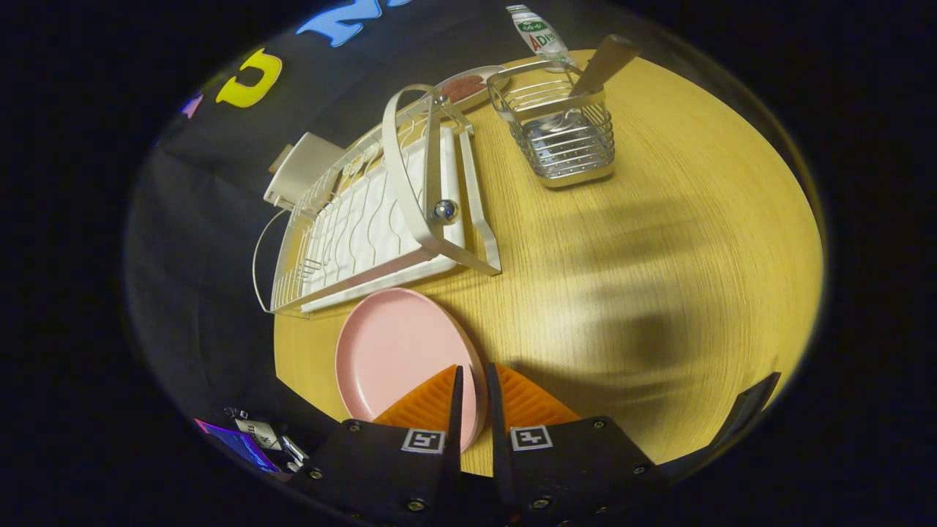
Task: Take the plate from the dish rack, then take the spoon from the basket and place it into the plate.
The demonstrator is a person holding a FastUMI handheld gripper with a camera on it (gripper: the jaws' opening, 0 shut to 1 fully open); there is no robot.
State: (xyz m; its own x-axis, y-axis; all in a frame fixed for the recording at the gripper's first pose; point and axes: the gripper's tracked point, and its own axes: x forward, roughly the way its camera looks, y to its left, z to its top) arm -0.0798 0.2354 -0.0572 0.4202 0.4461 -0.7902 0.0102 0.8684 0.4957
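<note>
Pink plate (399, 351) rim pinched between the claw (473, 377) fingers.

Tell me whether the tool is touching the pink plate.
Touching. In the gripper view the tool has its two fingers nearly closed on the pink plate's rim, which runs between them, beside the dish rack on the table.

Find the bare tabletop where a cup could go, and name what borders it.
The widest bare patch of table lies between the basket, the rack and the plate. It is crowded behind the basket, by the bottle. The gripper has its jaws clamped on the plate's rim.
</note>
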